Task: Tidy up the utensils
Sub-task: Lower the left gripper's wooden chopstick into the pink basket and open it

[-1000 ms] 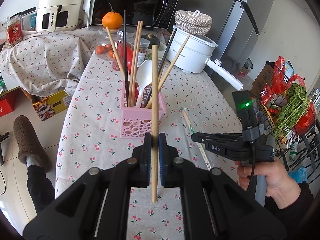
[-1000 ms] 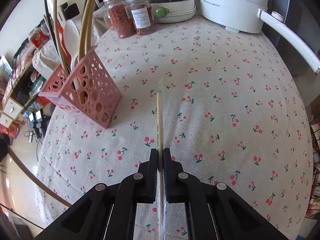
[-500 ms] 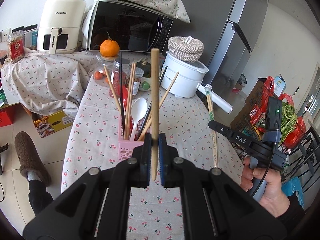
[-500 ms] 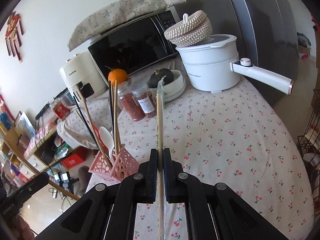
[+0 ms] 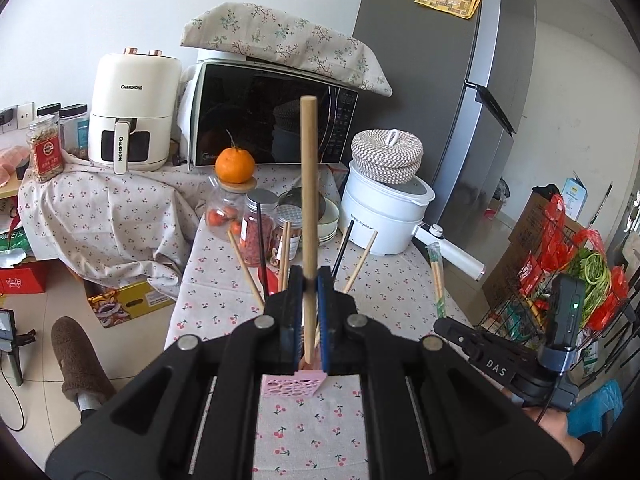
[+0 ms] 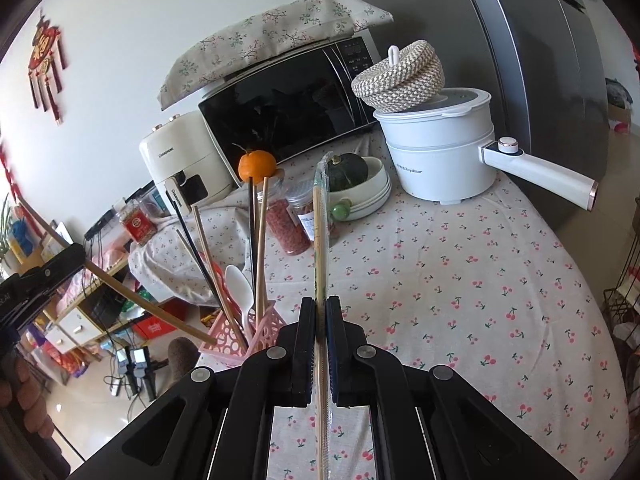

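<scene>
Both grippers clamped tight: left gripper (image 5: 309,312) pinching a plain round wooden chopstick (image 5: 309,200) standing near upright, lower tip hanging just over the pink perforated plastic utensil basket (image 5: 294,385). Right gripper (image 6: 321,344) squeezing a wrapped pair of disposable chopsticks (image 6: 320,224), long axis pointing away, basket (image 6: 236,334) off to its left. Left looks nearer the basket, probably first to drop in.
</scene>
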A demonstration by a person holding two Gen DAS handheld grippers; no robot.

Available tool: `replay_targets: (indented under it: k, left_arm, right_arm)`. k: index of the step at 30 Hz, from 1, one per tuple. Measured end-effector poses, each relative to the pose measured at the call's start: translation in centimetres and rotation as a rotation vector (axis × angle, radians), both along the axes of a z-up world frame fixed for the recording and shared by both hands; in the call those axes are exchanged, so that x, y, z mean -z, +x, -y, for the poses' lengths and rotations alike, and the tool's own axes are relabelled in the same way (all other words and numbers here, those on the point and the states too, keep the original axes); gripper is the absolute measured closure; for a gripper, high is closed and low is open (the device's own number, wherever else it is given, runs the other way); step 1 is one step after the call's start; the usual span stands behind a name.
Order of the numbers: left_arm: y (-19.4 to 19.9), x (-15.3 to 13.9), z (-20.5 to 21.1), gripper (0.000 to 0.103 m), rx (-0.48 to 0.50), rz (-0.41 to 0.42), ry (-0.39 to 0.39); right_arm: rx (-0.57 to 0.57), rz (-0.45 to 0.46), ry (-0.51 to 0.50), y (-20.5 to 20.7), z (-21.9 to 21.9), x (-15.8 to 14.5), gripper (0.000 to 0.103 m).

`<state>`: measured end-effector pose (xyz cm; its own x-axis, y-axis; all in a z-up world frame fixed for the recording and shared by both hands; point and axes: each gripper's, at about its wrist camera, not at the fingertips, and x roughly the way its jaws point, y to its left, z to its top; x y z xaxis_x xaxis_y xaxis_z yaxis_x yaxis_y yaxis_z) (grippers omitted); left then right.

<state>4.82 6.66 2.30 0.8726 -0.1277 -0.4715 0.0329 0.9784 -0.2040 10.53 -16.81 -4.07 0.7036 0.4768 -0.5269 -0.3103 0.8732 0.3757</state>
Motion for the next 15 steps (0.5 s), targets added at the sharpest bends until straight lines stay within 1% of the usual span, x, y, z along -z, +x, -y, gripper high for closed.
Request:
replay_targets:
  k: [2, 4, 8, 11, 13, 14, 15]
  left_arm:
    - [1.0, 0.7, 0.3, 0.095, -0.01, -0.026, 0.03]
    - [2.0, 1.6, 0.2, 0.095, -0.014, -0.063, 0.034]
    - [3.8, 3.2, -0.1, 0.095, -0.011, -0.143, 0.025]
    - [5.3, 4.0, -0.2, 0.095, 0.004, -0.211, 0.002]
    - [6.0, 4.6, -0.1, 0.095, 0.013, -0.257, 0.003]
    - [6.2, 4.8, 0.0, 0.089, 0.015, -0.272, 0.006]
    - [6.1, 4.9, 0.1, 0.079, 0.02, -0.277, 0.004]
  right_arm:
    - [-0.001, 0.001, 0.0, 0.0, -0.1, 0.0, 0.098]
    - [-0.002, 0.005, -0.003, 0.0, -0.2, 0.0, 0.098]
    - [-0.005, 0.014, -0.004, 0.1, -0.3, 0.1, 0.098]
    - [-0.005, 0.016, -0.001, 0.1, -0.4, 0.1, 0.098]
    - [-0.006, 0.022, 0.003, 0.1, -0.5, 0.0, 0.098]
    - [-0.008, 0.023, 0.004, 0.1, -0.6, 0.0, 0.098]
    - [-0.008, 0.026, 0.006, 0.1, -0.7, -0.1, 0.098]
